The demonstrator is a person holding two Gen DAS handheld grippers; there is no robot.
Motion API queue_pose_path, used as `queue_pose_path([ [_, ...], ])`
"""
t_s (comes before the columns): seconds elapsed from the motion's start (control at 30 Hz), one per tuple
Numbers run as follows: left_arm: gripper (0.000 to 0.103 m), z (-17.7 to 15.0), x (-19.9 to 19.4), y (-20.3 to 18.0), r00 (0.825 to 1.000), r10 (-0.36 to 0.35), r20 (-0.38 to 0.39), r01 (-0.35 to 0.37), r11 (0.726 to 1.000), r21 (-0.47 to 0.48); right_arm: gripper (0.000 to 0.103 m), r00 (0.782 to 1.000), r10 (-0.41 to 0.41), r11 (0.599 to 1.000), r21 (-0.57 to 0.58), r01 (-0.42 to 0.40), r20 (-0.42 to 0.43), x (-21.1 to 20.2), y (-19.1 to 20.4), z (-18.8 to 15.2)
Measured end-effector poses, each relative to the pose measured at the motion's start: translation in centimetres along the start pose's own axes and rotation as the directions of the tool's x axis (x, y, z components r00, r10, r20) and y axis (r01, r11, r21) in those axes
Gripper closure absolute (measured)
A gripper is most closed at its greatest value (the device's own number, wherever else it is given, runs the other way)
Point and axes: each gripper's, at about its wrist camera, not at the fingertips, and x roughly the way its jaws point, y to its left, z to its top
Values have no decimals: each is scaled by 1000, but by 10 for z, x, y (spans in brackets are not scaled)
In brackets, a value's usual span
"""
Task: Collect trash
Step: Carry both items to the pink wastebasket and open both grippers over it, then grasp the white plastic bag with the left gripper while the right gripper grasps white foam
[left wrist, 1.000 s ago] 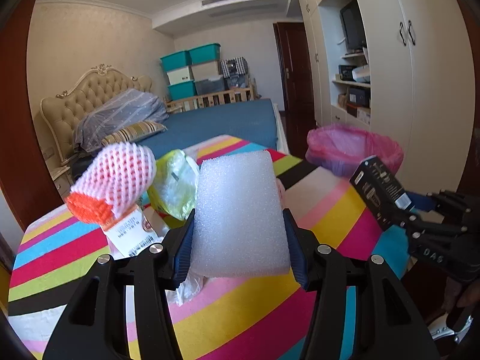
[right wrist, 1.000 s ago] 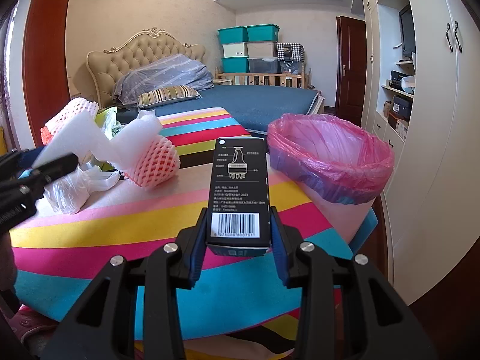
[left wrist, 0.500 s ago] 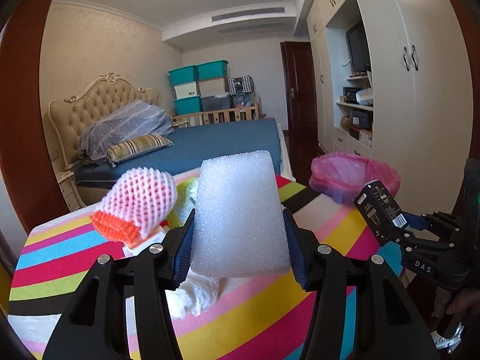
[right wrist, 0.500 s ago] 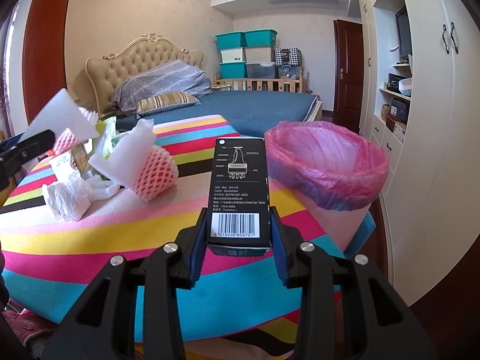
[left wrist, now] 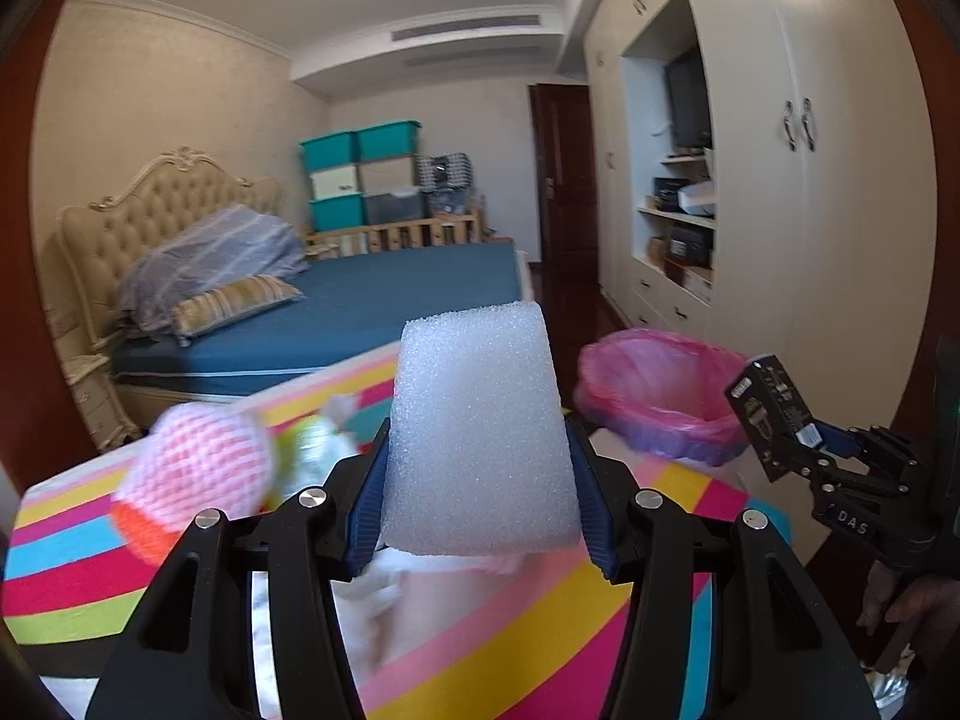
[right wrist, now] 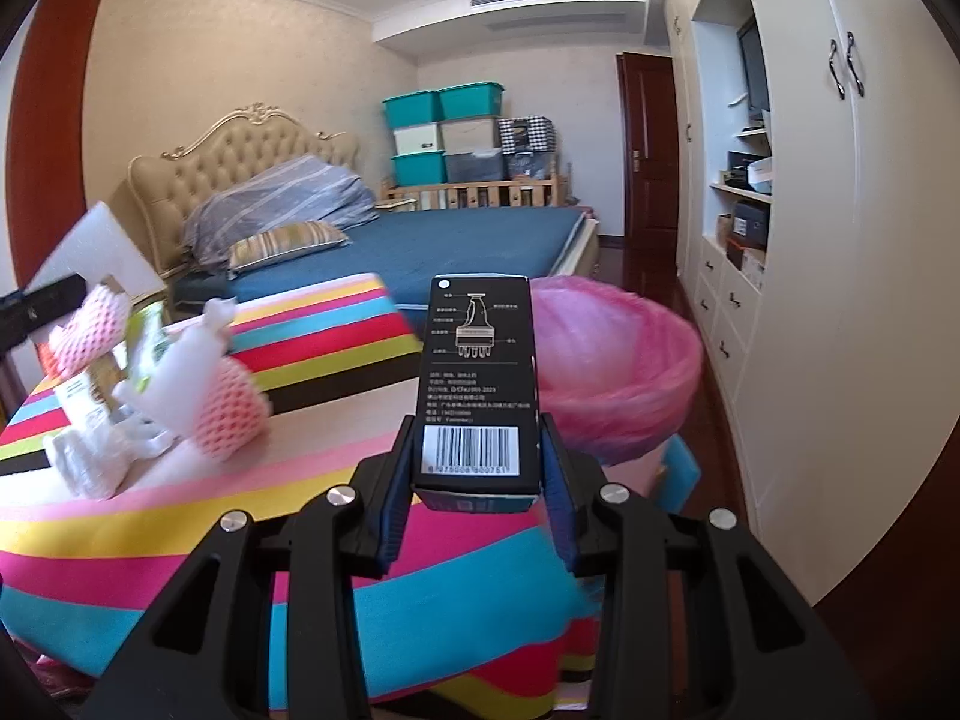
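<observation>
Left tongs (left wrist: pixel 480 504) are clamped on the white foam block (left wrist: pixel 477 438); right tongs (right wrist: pixel 477 468) are clamped on the black box (right wrist: pixel 477 384), barcode end toward the camera. Both grips look square, pads flat on the sides.

Change over the last second: both loads have come up off the striped tabletop (right wrist: pixel 180 516) and the views have swung toward the pink-lined bin (right wrist: pixel 618 372). From the left camera the bin (left wrist: pixel 654 396) now sits just right of the foam, with the box (left wrist: pixel 771 414) in my right tongs (left wrist: pixel 798 450) near its rim. Background is motion-blurred, so I'm mid-swing.

Meaning: two pieces are picked and in transit, neither is over the bin mouth yet. I judge the box is closer, so it likely drops first.

Still on the tabletop: pink foam net sleeve (right wrist: pixel 231 414), a second one further left (right wrist: pixel 90 330), crumpled white plastic (right wrist: pixel 96 456), a green-yellow wrapper (right wrist: pixel 144 348). So more trips after this one.

Risk: foam is light and may bounce off the bin liner.
</observation>
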Motion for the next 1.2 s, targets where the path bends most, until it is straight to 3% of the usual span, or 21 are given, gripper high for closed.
queue_pose_path([
  [0.27, 52, 34, 93, -80, 986, -152, -65, 153, 988, 21, 65, 998, -54, 998, -34, 55, 17, 37, -45, 22],
  [0.57, 52, 58, 200, -134, 958, -239, -161, 239, 971, -20, 64, 999, -37, 999, -28, 37, 10, 101, -96, 45],
  [0.6, 51, 58, 210, -135, 950, -258, -174, 256, 966, -32, 55, 999, -32, 999, -28, 33, 7, 105, -98, 45],
  [0.63, 50, 57, 216, -135, 947, -266, -179, 263, 964, -40, 36, 999, -38, 999, -24, 38, 3, 108, -102, 44],
  [0.67, 45, 55, 220, -134, 946, -267, -182, 263, 964, -47, 31, 999, -40, 999, -13, 40, 6, 108, -105, 43],
  [0.77, 31, 44, 214, -125, 958, -245, -149, 243, 969, -35, 31, 999, -36, 999, 4, 36, 26, 98, -111, 39],
  [0.97, 25, 26, 163, -103, 989, -114, -98, 117, 993, 20, 31, 998, -34, 999, -7, 35, 58, 60, -94, 27],
  [1.07, 17, 18, 127, -92, 995, -87, -50, 90, 995, 47, 30, 997, -19, 1000, -8, 20, 76, 36, -73, 18],
  [1.2, 17, 2, 82, -74, 993, -102, -55, 105, 993, 53, 29, 996, 26, 999, -30, -23, 84, 14, -45, 13],
])
